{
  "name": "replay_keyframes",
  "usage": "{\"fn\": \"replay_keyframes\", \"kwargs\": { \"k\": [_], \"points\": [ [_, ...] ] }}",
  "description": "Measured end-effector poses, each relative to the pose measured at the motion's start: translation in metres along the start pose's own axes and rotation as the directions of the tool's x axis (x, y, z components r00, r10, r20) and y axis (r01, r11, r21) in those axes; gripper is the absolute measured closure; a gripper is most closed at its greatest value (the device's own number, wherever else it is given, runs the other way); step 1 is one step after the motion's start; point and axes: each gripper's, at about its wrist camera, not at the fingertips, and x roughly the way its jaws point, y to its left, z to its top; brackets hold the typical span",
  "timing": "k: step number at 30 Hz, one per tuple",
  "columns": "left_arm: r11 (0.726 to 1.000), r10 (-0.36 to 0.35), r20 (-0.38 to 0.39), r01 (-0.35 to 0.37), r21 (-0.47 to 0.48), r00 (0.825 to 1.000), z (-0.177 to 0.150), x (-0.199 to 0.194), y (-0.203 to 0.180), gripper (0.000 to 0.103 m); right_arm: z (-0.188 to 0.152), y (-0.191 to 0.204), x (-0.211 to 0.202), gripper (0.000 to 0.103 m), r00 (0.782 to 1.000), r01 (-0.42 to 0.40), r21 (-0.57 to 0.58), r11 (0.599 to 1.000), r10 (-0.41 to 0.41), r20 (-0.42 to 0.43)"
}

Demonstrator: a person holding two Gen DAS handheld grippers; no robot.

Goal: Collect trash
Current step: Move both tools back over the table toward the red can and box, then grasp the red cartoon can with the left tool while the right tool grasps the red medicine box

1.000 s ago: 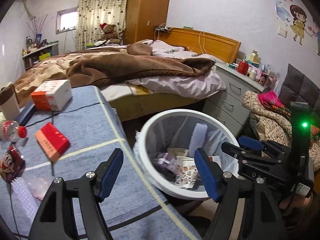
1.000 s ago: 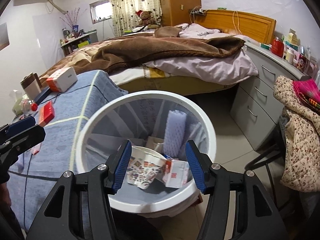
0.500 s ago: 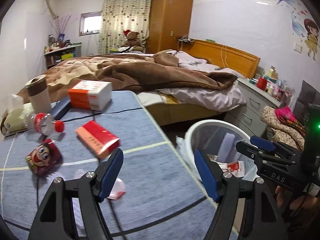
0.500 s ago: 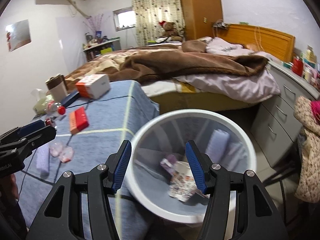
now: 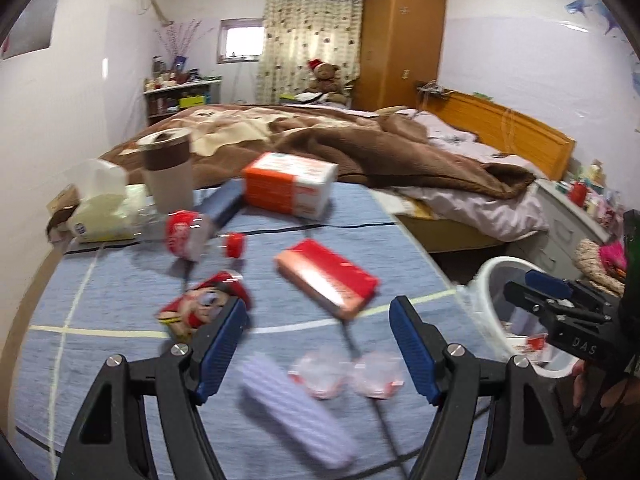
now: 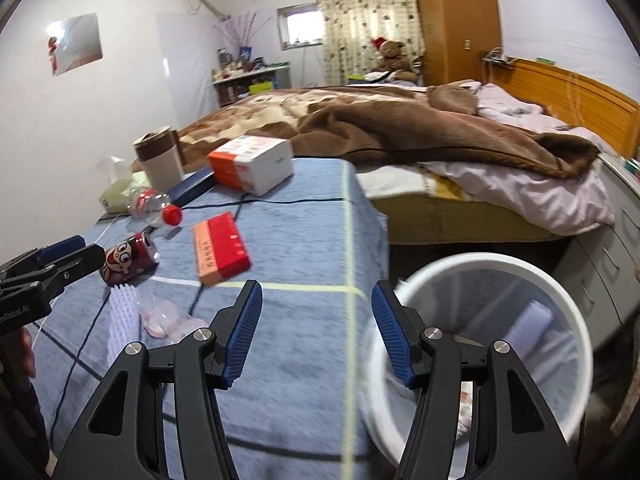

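Note:
Trash lies on the blue table (image 5: 120, 288): a white foam sleeve (image 5: 296, 412) (image 6: 120, 316), two clear plastic cups (image 5: 348, 372) (image 6: 164, 318), a crushed cartoon can (image 5: 200, 308) (image 6: 128, 260), a plastic bottle with red cap (image 5: 192, 234) (image 6: 154, 204) and a red box (image 5: 328, 276) (image 6: 220, 248). My left gripper (image 5: 318, 348) is open and empty above the sleeve and cups. My right gripper (image 6: 316, 328) is open and empty between the table edge and the white trash bin (image 5: 486, 296) (image 6: 480, 268), which holds paper and a foam sleeve.
At the table's far end stand an orange-and-white box (image 5: 290, 188) (image 6: 252, 164), a paper cup (image 5: 168, 172) (image 6: 158, 158), a tissue pack (image 5: 104, 212) and a dark flat case (image 6: 192, 190). A black cable (image 6: 260, 201) crosses the table. A bed (image 6: 400, 128) and grey drawers (image 6: 624, 220) lie behind.
Both grippers have swung left, away from the bin and toward the table. The paper trash between the right fingers a second ago now lies in the bin. Both stay open.

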Motion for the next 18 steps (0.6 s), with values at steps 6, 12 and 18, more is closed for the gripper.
{"fn": "replay_keyframes", "kwargs": {
  "k": [6,12,18],
  "points": [
    [0.999,0.034,-0.025,-0.034,-0.013,0.999,0.002,0.012,0.037,0.026,0.015,0.024,0.032,0.032,0.997,-0.061,-0.044,0.997,0.059,-0.039],
    [0.999,0.036,-0.083,-0.036,0.000,0.996,0.001,0.034,0.064,0.024,0.029,0.045,0.063,0.032,0.990,-0.115,-0.111,0.987,0.105,-0.089],
    [1.000,0.026,-0.135,-0.025,0.015,0.990,0.001,0.059,0.083,0.022,0.035,0.061,0.101,0.032,0.970,-0.186,-0.132,0.974,0.161,-0.181]
  ]
}}
